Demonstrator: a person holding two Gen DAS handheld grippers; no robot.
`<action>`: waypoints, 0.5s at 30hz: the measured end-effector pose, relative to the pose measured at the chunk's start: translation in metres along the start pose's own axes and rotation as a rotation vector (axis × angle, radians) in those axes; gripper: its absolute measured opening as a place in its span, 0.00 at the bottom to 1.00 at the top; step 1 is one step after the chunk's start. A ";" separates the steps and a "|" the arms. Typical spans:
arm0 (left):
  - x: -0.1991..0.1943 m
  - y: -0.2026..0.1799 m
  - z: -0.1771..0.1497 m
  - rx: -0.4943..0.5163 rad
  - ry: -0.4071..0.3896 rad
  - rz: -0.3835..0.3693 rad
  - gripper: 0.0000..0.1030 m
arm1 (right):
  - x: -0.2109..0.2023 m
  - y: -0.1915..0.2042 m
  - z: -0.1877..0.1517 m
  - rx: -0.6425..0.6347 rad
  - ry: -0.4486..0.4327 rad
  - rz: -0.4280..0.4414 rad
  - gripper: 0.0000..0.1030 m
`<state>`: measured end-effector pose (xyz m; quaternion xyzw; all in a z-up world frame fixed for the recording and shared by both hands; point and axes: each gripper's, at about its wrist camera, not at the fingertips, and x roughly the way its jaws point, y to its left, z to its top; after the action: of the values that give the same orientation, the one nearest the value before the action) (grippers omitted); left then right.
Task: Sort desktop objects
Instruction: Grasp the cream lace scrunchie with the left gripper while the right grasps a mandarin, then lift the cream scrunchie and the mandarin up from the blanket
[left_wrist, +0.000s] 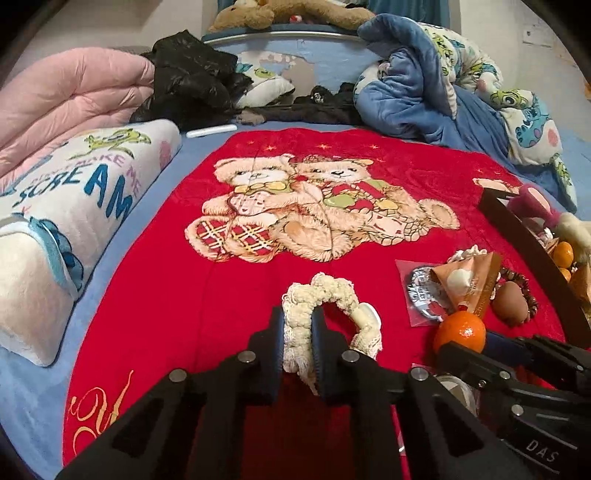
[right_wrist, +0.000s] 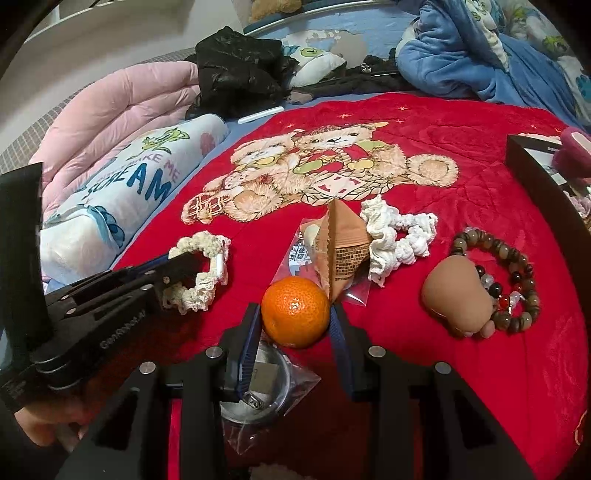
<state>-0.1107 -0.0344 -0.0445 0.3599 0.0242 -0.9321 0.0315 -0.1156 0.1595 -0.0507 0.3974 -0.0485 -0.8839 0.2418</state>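
Left gripper (left_wrist: 299, 332) squeezes the cream scrunchie (left_wrist: 325, 314) between its two fingers, near the front of the red bear blanket (left_wrist: 369, 147). Right gripper (right_wrist: 295, 325) has its fingers pressed on both sides of the orange (right_wrist: 295, 312), which sits on the blanket to the right of the cream scrunchie. Just past the orange is a brown snack packet (right_wrist: 343, 243) with a white scrunchie (right_wrist: 395, 236) beside it, and further right a tan squishy toy (right_wrist: 458, 291) touches a bead bracelet (right_wrist: 517, 266).
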 end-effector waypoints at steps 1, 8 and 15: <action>-0.001 -0.001 0.000 0.003 -0.005 0.001 0.14 | 0.000 0.000 0.000 0.002 -0.002 -0.001 0.34; -0.007 -0.003 0.001 0.007 -0.025 -0.011 0.14 | -0.007 -0.001 0.001 0.007 -0.031 0.016 0.34; -0.017 -0.003 0.001 0.008 -0.055 -0.020 0.14 | -0.016 0.000 0.000 0.007 -0.060 0.032 0.34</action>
<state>-0.0990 -0.0303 -0.0326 0.3338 0.0232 -0.9421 0.0214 -0.1068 0.1672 -0.0395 0.3707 -0.0651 -0.8913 0.2529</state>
